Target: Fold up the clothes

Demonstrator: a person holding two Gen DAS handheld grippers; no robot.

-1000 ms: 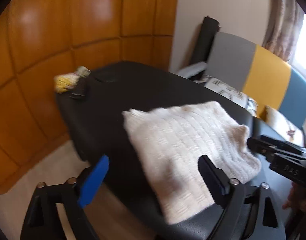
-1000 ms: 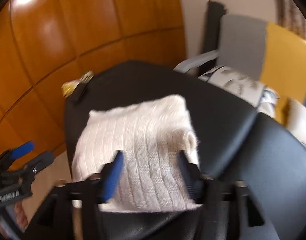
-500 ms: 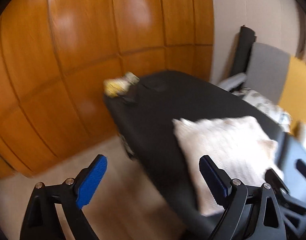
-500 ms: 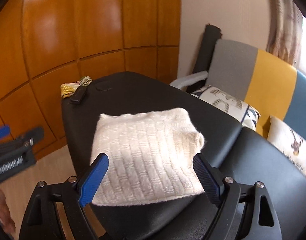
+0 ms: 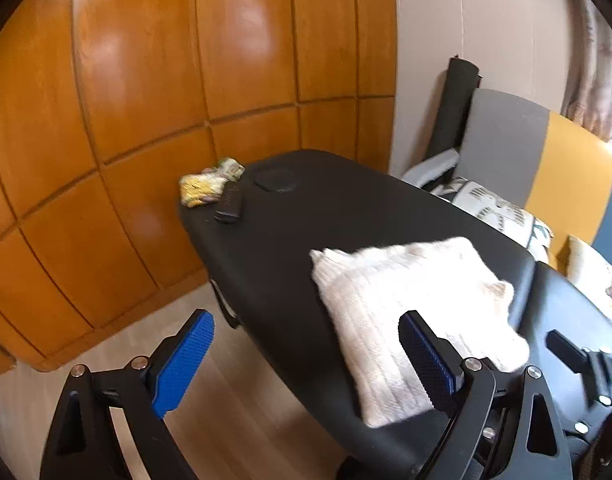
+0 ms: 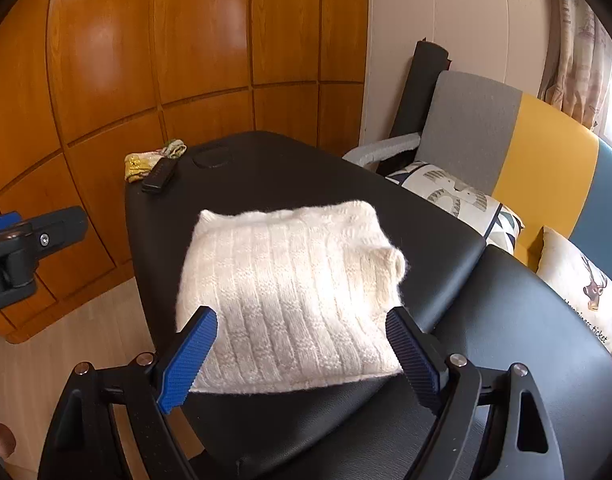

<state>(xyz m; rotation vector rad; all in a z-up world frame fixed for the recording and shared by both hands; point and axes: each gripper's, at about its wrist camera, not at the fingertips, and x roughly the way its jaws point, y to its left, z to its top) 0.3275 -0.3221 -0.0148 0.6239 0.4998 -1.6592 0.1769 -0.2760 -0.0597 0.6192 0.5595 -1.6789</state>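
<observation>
A cream knitted sweater [image 6: 289, 292], folded into a neat square, lies on the black padded table [image 6: 289, 184]; it also shows in the left wrist view [image 5: 414, 308]. My right gripper [image 6: 301, 356] is open and empty, held just in front of the sweater's near edge. My left gripper [image 5: 306, 364] is open and empty, off the table's left edge over the floor; it shows at the left of the right wrist view [image 6: 29, 240]. The right gripper's tip shows in the left wrist view [image 5: 578, 356].
A yellow patterned cloth [image 6: 145, 160] and a black remote [image 6: 158, 176] lie at the table's far corner. Wooden wall panels [image 5: 145, 100] stand behind. A grey, yellow and blue sofa [image 6: 518, 148] with cushions [image 6: 454, 196] runs along the right. Light wood floor [image 5: 233, 420] lies left.
Both grippers have let go of the sweater and pulled back from it. The right one opened and rose; the left swung out to the left off the table.
</observation>
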